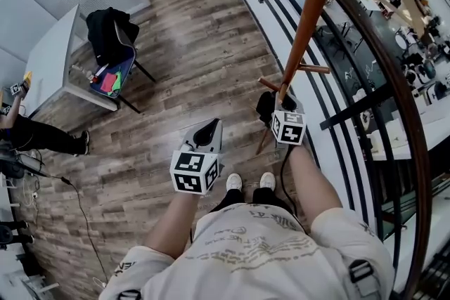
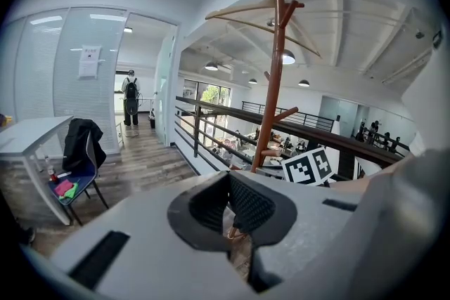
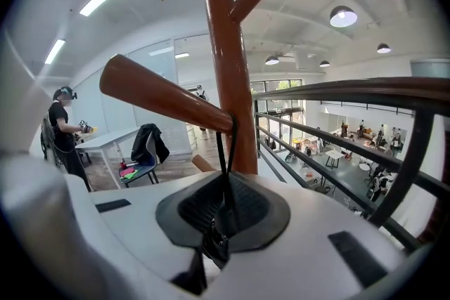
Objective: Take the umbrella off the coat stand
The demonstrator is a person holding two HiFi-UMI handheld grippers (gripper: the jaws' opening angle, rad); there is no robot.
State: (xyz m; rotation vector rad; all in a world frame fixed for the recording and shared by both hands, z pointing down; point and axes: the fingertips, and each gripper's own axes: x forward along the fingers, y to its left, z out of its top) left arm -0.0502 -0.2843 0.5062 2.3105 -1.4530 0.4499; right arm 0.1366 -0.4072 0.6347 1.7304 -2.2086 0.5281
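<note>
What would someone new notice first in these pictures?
The reddish wooden coat stand beside the curved railing stands out first. The right gripper has its jaws shut on the black umbrella strap looped over a peg; the left gripper is shut and empty.

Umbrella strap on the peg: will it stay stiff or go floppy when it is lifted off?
Probably floppy: the strap is a thin cord looped over the peg. The umbrella looks small and folded, so likely light, yet it may swing.

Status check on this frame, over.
Left gripper shut, empty. Right gripper shut on strap; umbrella hangs from peg. Railing close behind.
</note>
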